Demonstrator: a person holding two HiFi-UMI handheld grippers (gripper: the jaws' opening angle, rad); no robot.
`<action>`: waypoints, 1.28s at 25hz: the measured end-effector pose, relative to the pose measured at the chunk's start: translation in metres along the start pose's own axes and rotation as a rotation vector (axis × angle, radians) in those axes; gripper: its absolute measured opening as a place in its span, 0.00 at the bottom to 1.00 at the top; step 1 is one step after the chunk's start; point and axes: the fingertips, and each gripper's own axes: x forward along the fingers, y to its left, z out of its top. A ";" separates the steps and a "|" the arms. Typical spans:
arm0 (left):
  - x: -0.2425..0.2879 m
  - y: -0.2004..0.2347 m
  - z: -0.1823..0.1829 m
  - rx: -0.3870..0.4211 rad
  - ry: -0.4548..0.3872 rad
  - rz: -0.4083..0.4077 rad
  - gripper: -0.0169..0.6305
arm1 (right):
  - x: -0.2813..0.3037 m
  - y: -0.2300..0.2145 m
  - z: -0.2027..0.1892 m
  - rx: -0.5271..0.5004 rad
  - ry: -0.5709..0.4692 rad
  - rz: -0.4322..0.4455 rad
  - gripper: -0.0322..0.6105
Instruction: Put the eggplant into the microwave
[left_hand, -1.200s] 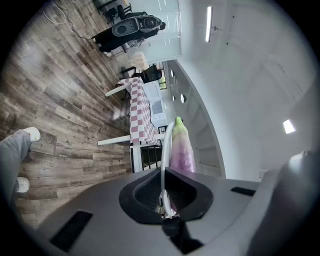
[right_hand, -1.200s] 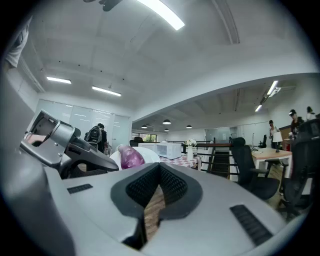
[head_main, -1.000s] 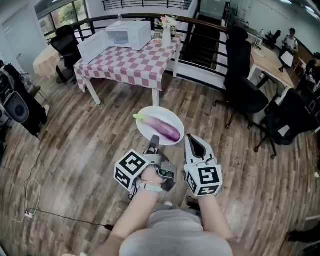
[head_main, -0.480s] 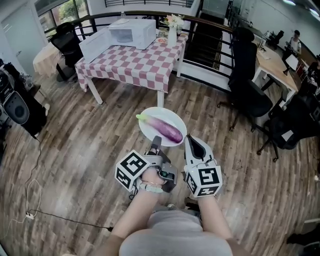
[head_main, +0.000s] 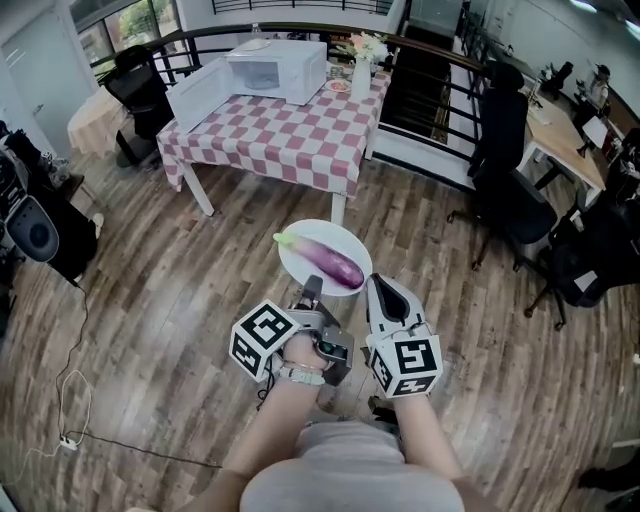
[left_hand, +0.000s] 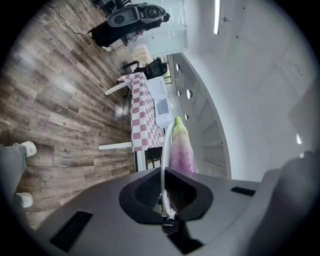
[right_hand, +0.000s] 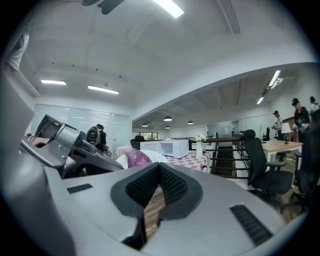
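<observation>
A purple eggplant (head_main: 332, 262) lies on a white plate (head_main: 345, 238) held out in front of me. My left gripper (head_main: 312, 287) is shut on the plate's near rim. In the left gripper view the plate (left_hand: 166, 145) stands edge-on between the jaws, with the eggplant (left_hand: 181, 147) on its right. My right gripper (head_main: 378, 285) is shut and empty just right of the plate. The white microwave (head_main: 278, 70) sits on the checked table (head_main: 290, 135) ahead, its door (head_main: 200, 92) swung open to the left. In the right gripper view the eggplant (right_hand: 135, 157) and the microwave (right_hand: 174, 148) show beyond the right gripper (right_hand: 160, 167).
A vase of flowers (head_main: 362, 70) stands on the table right of the microwave. Black office chairs (head_main: 505, 170) and desks fill the right side. A speaker (head_main: 35, 225) and a floor cable (head_main: 75, 390) lie at the left. A railing runs behind the table.
The table and microwave have drawn nearer and larger in the head view. Both grippers and the plate with the eggplant keep their places relative to each other.
</observation>
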 end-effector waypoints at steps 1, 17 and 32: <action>0.003 0.002 0.007 -0.002 0.001 0.002 0.05 | 0.006 0.003 0.000 -0.002 0.000 -0.001 0.09; 0.026 0.028 0.119 -0.063 -0.006 0.038 0.05 | 0.107 0.059 -0.008 -0.006 0.041 0.006 0.09; 0.029 0.041 0.216 -0.038 0.007 0.045 0.05 | 0.174 0.120 -0.017 0.040 0.049 -0.014 0.09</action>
